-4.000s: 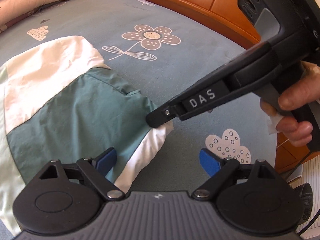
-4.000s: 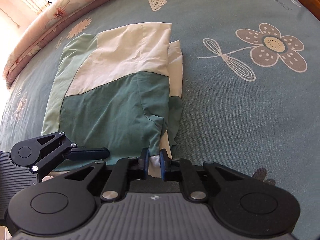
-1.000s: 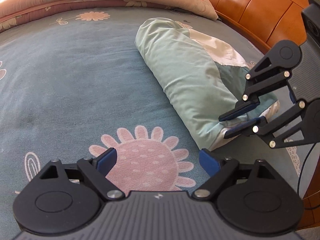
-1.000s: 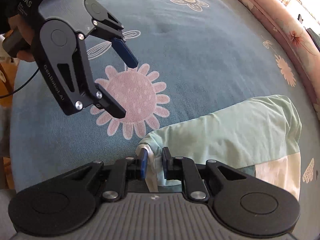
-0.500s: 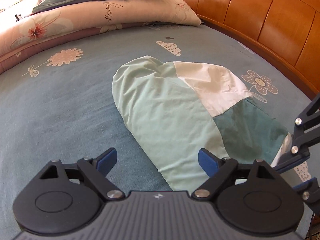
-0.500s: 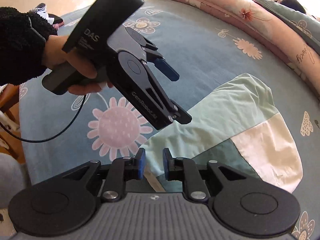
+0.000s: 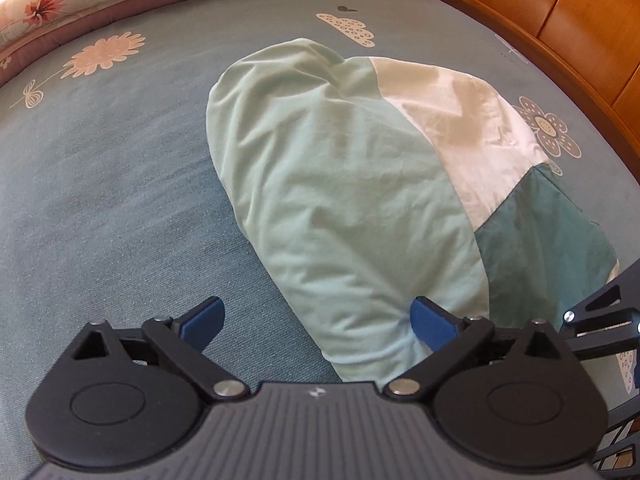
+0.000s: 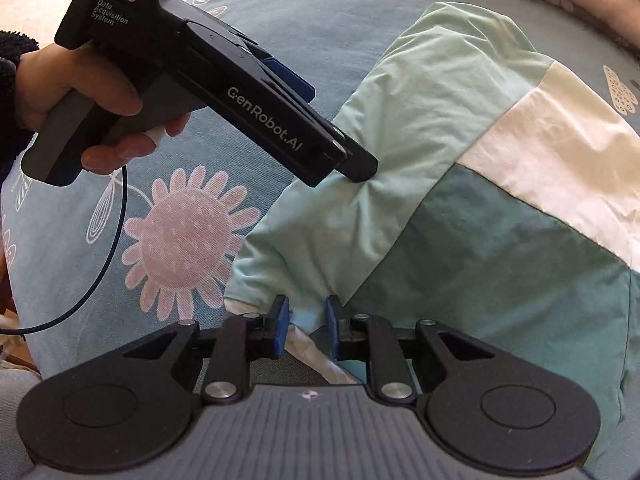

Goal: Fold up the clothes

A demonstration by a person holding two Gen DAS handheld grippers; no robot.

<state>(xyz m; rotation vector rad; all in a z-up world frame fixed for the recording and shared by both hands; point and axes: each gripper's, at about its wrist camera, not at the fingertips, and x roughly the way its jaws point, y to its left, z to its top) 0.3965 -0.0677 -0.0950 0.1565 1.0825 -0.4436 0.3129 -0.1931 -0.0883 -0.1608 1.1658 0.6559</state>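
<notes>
Left wrist view: right gripper (image 7: pixel 600 320) enters at 4 o'clock, only its linkage bars visible; fingertips cut by the frame edge. Near end of folded garment (image 7: pixel 360 200) hidden behind the left gripper (image 7: pixel 316 320) body at 6 o'clock.

Right wrist view: garment's right side runs out of frame at 3 o'clock. White hem between the right gripper's fingers (image 8: pixel 280 320); pad contact cannot be told. Person's hand (image 8: pixel 80 92) partly covered by the handle; sleeve (image 8: pixel 12 80) cut at 9 o'clock.
</notes>
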